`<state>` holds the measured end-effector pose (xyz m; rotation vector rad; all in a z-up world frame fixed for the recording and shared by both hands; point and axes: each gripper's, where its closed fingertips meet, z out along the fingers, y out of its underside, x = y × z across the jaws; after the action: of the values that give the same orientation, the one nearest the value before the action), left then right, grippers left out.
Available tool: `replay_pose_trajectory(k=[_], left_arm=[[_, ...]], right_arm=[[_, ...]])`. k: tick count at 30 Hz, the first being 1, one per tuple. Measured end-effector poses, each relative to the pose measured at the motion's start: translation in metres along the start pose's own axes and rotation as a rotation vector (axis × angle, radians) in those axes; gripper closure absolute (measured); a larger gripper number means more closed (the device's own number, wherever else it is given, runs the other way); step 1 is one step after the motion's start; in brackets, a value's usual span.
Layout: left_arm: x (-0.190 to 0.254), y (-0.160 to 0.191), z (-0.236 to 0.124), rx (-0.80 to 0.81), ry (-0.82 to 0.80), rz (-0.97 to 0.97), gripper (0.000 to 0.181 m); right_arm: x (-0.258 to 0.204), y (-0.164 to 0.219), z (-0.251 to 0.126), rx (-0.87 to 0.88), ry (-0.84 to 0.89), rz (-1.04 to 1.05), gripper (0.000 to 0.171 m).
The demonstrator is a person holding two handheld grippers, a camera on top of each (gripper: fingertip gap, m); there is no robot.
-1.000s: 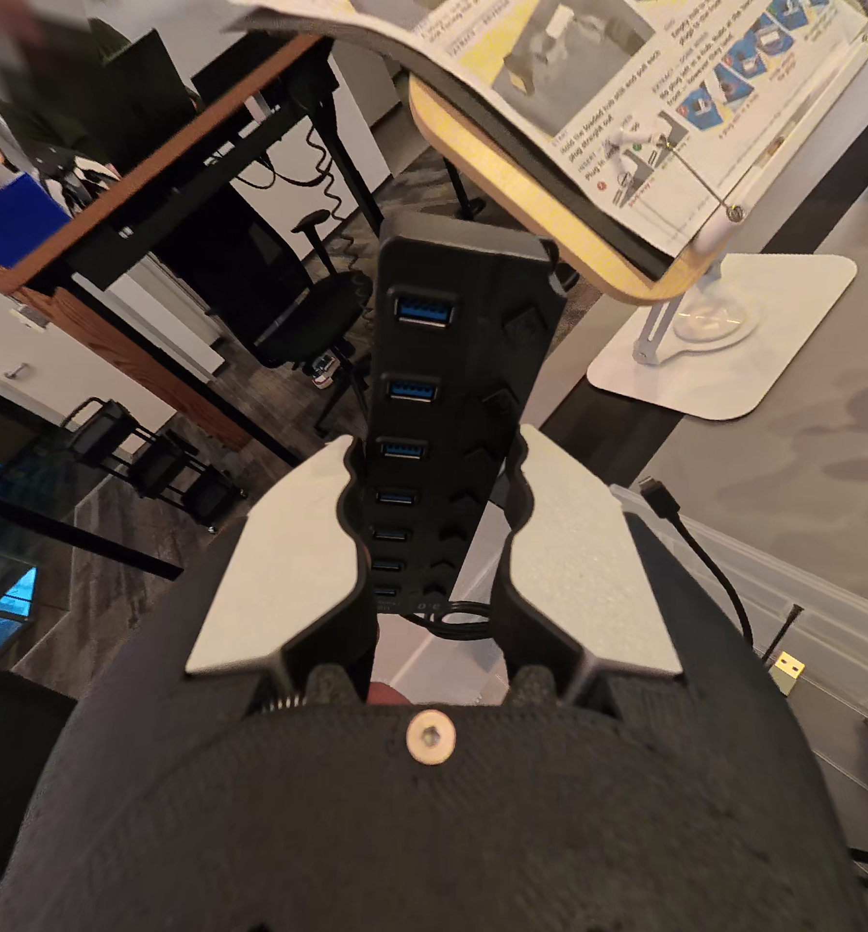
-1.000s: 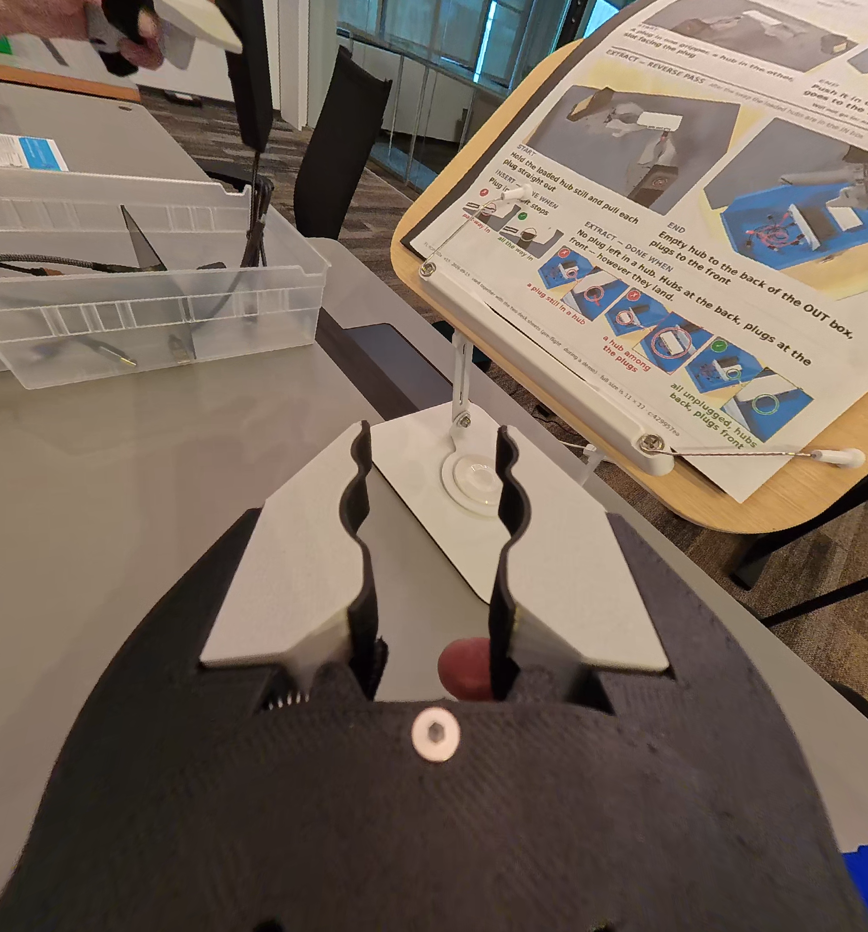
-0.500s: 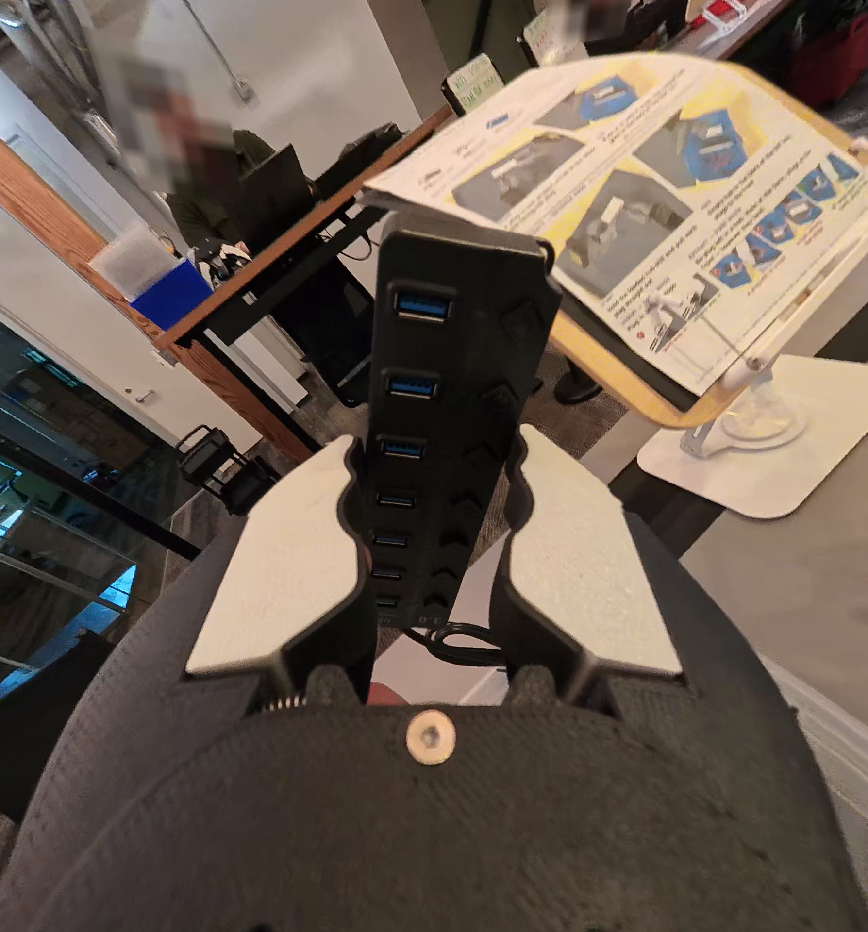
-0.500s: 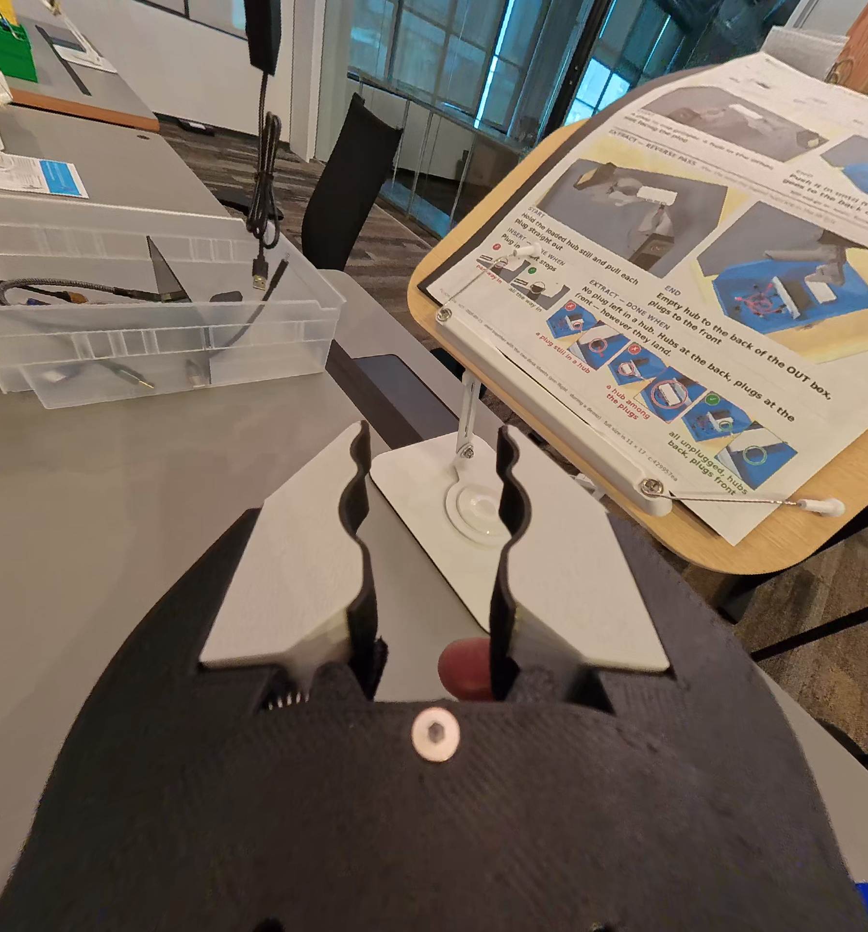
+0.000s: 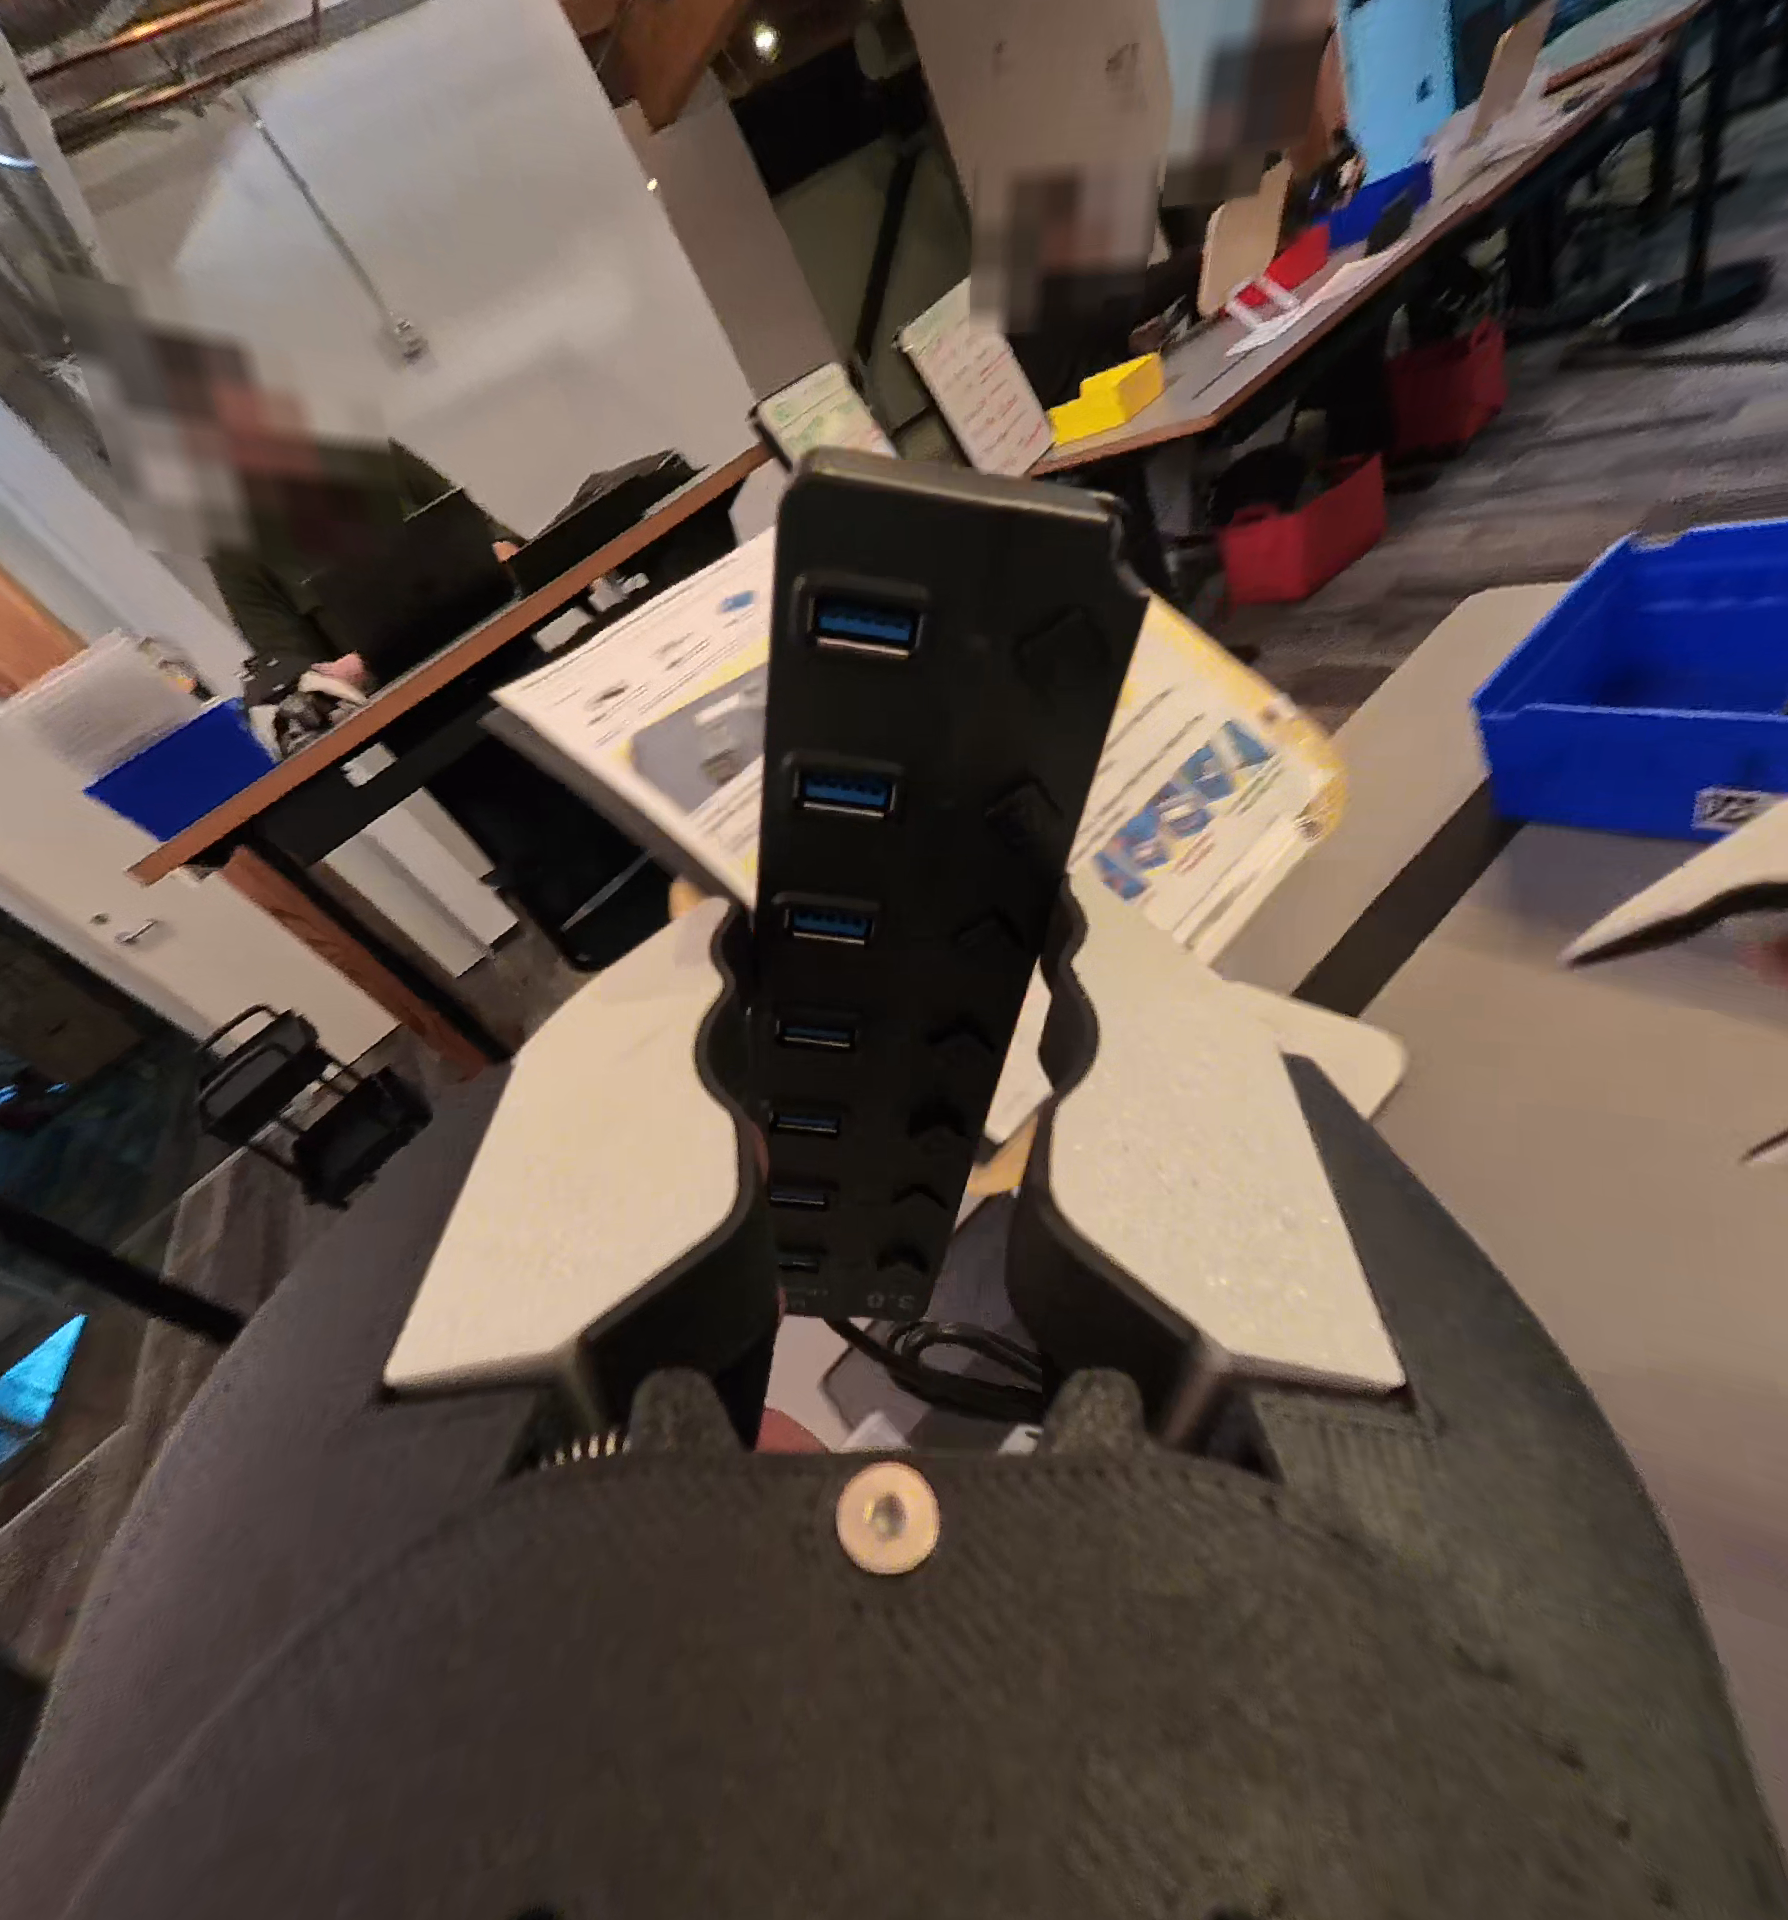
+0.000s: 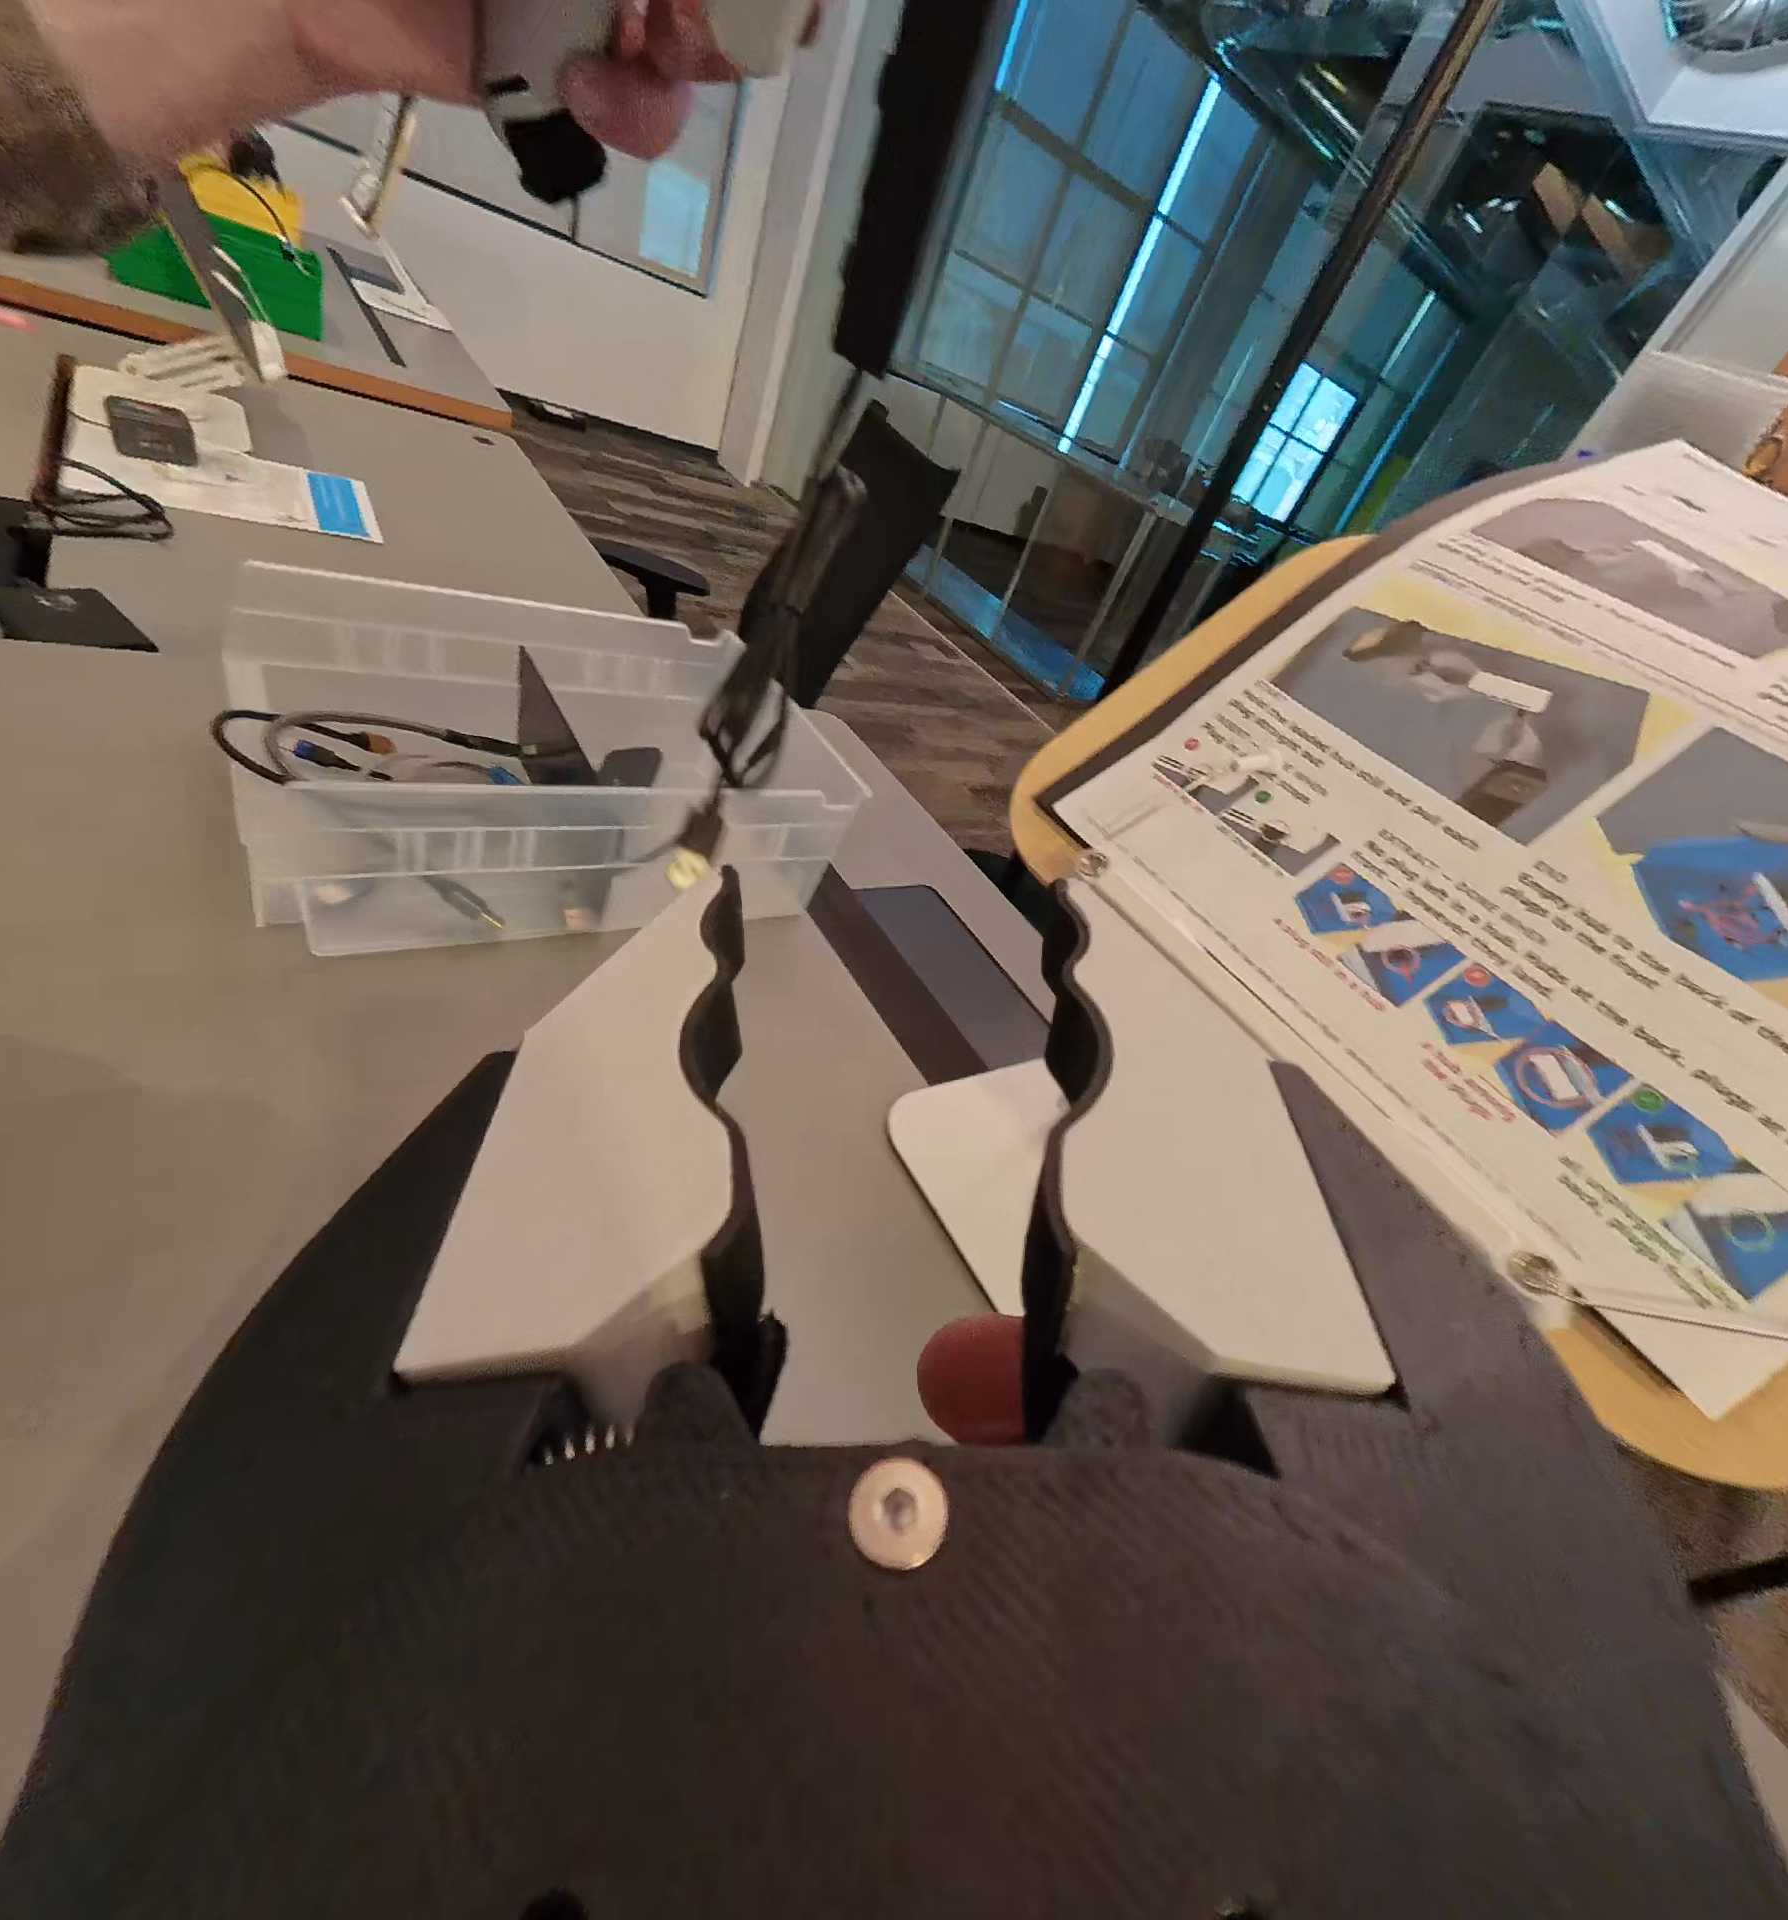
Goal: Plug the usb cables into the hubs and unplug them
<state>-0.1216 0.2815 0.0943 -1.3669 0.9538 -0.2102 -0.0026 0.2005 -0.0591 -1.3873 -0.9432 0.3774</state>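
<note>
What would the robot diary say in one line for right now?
left gripper: shut on black hub | ports: no plugs | right gripper: open | cables: clear bin

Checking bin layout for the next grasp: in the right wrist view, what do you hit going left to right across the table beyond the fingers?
Clear plastic bin with loose cables → dangling hub cable over the bin's right end → white stand base → tilted instruction board.

The blue bin (image 5: 1690,717) is cut off at the frame's right edge.
</note>
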Motion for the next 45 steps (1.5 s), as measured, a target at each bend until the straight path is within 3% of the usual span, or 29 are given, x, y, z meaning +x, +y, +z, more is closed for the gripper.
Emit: replay_pose_trajectory(k=[10, 13, 15, 16, 23, 32, 38, 45], left_arm=[[0.143, -0.059, 0.036, 0.113, 0.156, -0.092, 0.128], [0.173, -0.067, 0.047, 0.097, 0.206, -0.078, 0.128], [0.186, -0.072, 0.054, 0.086, 0.222, -0.072, 0.128], [0.191, -0.073, 0.056, 0.078, 0.23, -0.061, 0.128], [0.179, -0.07, 0.069, 0.03, 0.225, -0.131, 0.129], [0.18, 0.002, 0.047, -0.234, 0.348, -0.201, 0.129], [0.181, 0.037, 0.028, -0.381, 0.362, -0.129, 0.129], [0.191, 0.042, 0.024, -0.476, 0.39, -0.003, 0.132]], right_arm=[[-0.005, 0.023, 0.01, -0.098, -0.057, 0.154, 0.111], [-0.001, 0.037, 0.01, -0.129, -0.085, 0.229, 0.122], [0.006, 0.044, 0.009, -0.133, -0.076, 0.26, 0.136], [0.007, 0.046, 0.008, -0.136, -0.085, 0.274, 0.153], [-0.015, 0.037, -0.002, -0.096, -0.279, 0.265, 0.165], [-0.105, 0.006, -0.003, -0.046, -0.572, 0.15, 0.165], [-0.138, -0.003, 0.01, 0.015, -0.616, 0.221, 0.165], [-0.143, -0.011, 0.008, 0.043, -0.612, 0.203, 0.165]])
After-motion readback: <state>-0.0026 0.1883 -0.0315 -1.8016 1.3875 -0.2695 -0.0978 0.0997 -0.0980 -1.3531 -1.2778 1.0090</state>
